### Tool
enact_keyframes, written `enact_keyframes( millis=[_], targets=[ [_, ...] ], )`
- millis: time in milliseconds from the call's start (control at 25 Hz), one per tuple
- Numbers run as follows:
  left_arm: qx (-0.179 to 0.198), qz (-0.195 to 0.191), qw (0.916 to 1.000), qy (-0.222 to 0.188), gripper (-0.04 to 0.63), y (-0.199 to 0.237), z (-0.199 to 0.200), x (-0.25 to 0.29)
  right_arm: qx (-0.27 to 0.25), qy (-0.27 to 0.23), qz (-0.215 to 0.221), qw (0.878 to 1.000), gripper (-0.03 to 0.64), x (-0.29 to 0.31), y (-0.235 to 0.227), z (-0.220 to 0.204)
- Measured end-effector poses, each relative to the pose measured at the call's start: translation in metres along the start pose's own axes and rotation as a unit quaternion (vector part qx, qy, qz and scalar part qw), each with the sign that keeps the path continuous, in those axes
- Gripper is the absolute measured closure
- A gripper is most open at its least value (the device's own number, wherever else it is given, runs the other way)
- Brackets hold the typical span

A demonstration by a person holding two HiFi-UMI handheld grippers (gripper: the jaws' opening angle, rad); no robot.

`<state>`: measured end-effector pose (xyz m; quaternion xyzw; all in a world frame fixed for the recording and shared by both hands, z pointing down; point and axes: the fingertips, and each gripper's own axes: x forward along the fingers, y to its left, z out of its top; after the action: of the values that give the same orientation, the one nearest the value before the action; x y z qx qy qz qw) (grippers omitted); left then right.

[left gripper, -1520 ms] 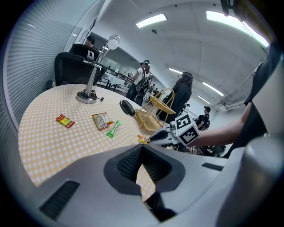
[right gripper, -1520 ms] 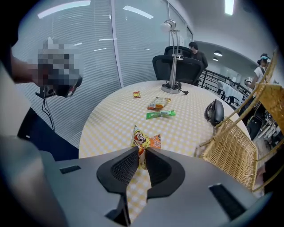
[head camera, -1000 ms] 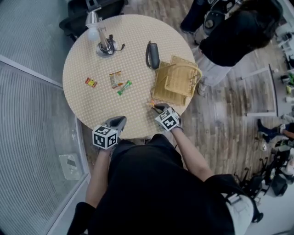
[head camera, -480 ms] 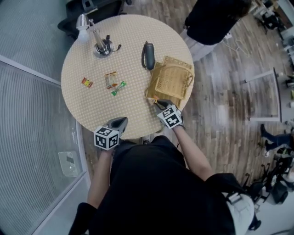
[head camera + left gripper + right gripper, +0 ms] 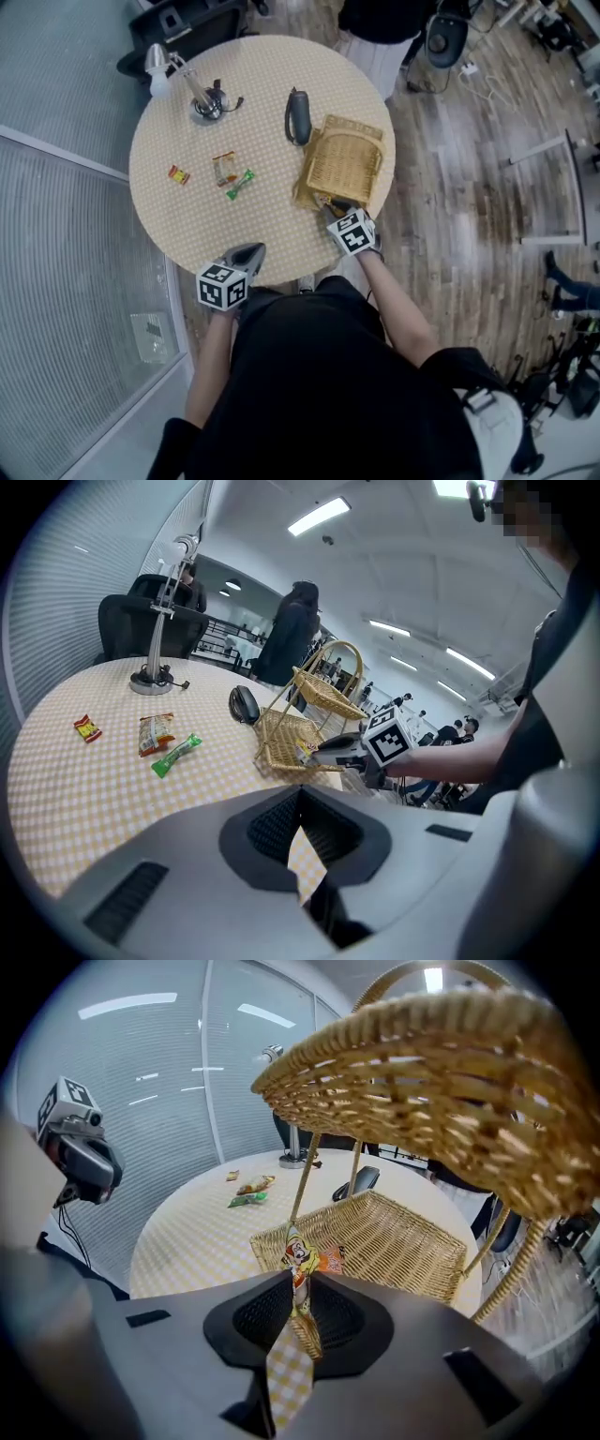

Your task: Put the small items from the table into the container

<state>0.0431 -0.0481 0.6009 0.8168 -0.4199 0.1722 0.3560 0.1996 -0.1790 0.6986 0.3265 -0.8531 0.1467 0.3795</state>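
1. Round checked desk (image 5: pixel 234 225) in an open office: over its near-right part the right gripper (image 5: pixel 298 1290) has its fingers pinched on the lower end of an orange snack packet (image 5: pixel 298 1258). The packet's long axis stands up out of the fingers.
2. Just beyond and below those fingers is the near corner of the wicker basket (image 5: pixel 412 1227), and the packet hangs at that rim. By my reading, a short reach forward would bring it over the basket's floor.
3. What shows of the basket's lower tray is bare, and a second wicker tier hangs over it.
4. The left gripper (image 5: pixel 300 803) hangs at the desk's near edge, fingers almost together with nothing between them.
5. Well ahead of the left fingers, and far left of the right ones, lie three more items: a green packet (image 5: pixel 240 184), slanted, a brown packet (image 5: pixel 224 167) just beyond it, and a red packet (image 5: pixel 178 174) apart to their left. The left hand is nearer to all three.
6. Farther out are a dark mouse (image 5: pixel 297 114) and a desk lamp (image 5: pixel 202 98).
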Motion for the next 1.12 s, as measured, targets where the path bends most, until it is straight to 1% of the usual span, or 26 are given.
enact_keyframes(
  millis=[120,280,320,440,560,640,720,840,920,960,1000,1120],
  targets=[
    [0.004,0.005,1.0000,0.003,0.592,-0.004,-0.002,-0.001,0.005,0.005,-0.001,1.000,0.549,0.000,-0.004,-0.004],
    [0.009,0.006,0.9999,0.005,0.592,-0.008,-0.006,-0.006,0.005,-0.001,0.004,1.000,0.544,-0.001,-0.003,-0.002],
    [0.010,0.005,0.9999,0.003,0.592,-0.010,-0.006,-0.008,0.004,-0.005,0.005,1.000,0.536,-0.002,-0.003,-0.001],
    [0.012,0.001,0.9999,-0.004,0.592,-0.016,-0.006,-0.013,-0.001,-0.020,-0.002,1.000,0.483,-0.004,-0.004,0.002],
    [0.011,0.005,0.9999,-0.003,0.592,-0.018,-0.011,-0.017,-0.005,-0.032,-0.014,0.999,0.471,-0.008,-0.006,0.005],
    [0.008,0.007,0.9999,-0.003,0.592,-0.021,-0.015,-0.019,-0.003,-0.040,-0.019,0.999,0.471,-0.014,-0.006,0.007],
    [0.005,0.009,0.9999,-0.003,0.592,-0.021,-0.019,-0.021,0.004,-0.051,-0.015,0.999,0.471,-0.019,-0.002,0.009],
    [0.004,0.023,0.9997,-0.009,0.592,-0.017,-0.021,-0.024,0.007,-0.058,0.012,0.998,0.472,-0.022,0.013,0.004],
    [0.007,0.043,0.9989,-0.018,0.592,-0.013,-0.020,-0.027,0.006,-0.048,0.027,0.998,0.479,-0.023,0.023,-0.005],
    [0.007,0.051,0.9984,-0.024,0.592,-0.011,-0.018,-0.028,0.005,-0.039,0.028,0.999,0.498,-0.024,0.027,-0.011],
    [0.005,0.056,0.9980,-0.030,0.592,-0.009,-0.017,-0.030,0.003,-0.029,0.027,0.999,0.517,-0.025,0.031,-0.017],
    [-0.004,0.061,0.9974,-0.039,0.592,-0.006,-0.015,-0.033,-0.002,-0.009,0.038,0.999,0.536,-0.027,0.047,-0.033]
  ],
)
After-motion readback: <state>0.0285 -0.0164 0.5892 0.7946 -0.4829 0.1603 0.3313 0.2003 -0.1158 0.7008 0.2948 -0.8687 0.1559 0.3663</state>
